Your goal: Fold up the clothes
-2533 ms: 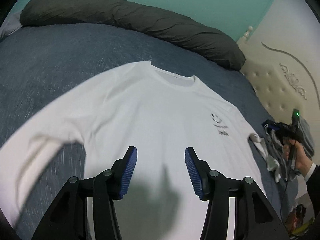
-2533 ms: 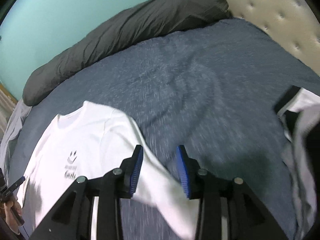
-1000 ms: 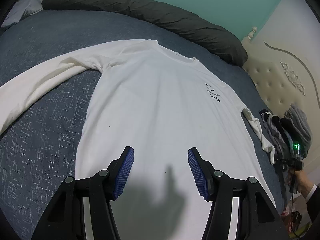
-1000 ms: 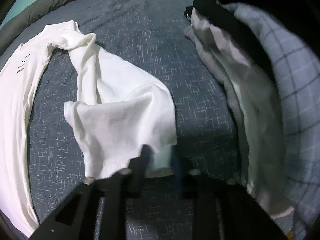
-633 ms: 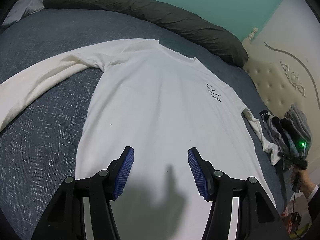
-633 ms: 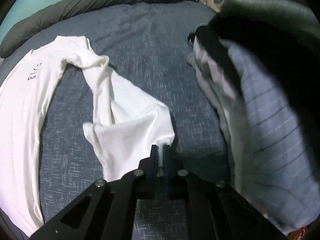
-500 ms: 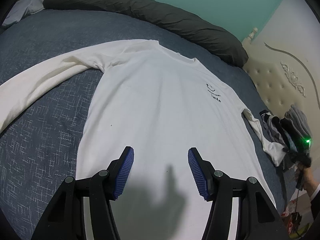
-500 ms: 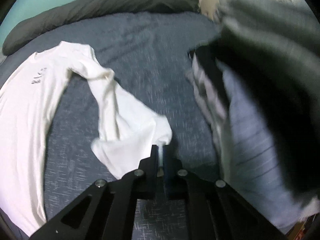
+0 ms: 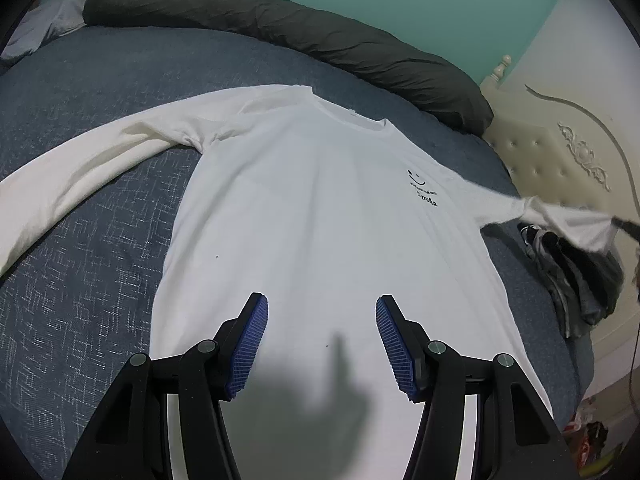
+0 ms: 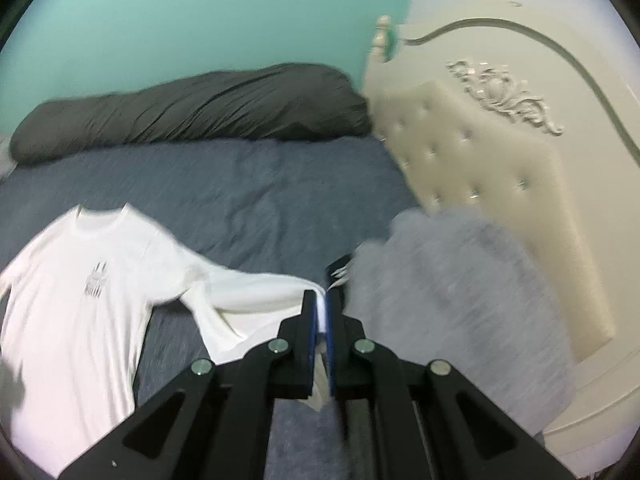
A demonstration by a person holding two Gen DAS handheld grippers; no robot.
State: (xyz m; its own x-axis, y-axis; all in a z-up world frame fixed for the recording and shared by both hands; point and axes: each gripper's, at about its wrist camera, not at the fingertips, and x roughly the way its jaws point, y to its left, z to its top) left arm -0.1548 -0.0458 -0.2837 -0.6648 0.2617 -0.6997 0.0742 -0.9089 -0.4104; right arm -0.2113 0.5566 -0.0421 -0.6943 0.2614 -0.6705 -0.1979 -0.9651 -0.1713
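**Right gripper pinches the sleeve, left gripper waits wide open**

The right gripper [image 10: 320, 312] is closed tight on the end of one sleeve [image 10: 256, 292] of the white shirt [image 9: 320, 208]. A bit of white cloth shows between its two blue pads. The sleeve is pulled out straight to the side, away from the shirt's body, and it is lifted off the bed [image 9: 100, 240].

The left gripper [image 9: 320, 320] is wide open and holds nothing. Its blue pads [image 9: 248, 344] hang over the bottom part of the shirt, and its dark shadow falls on the cloth right below.

The shirt lies flat and face up on the blue bed. A small black smile print [image 9: 422, 190] sits on its chest. The other sleeve [image 9: 80, 168] lies long across the bed on the left side.

A pile of grey clothes [image 10: 460, 300] sits just beside the right gripper, near the cream headboard [image 10: 500, 184]. A long dark pillow [image 9: 280, 40] lies along the far edge of the bed by the green wall [image 10: 180, 20].
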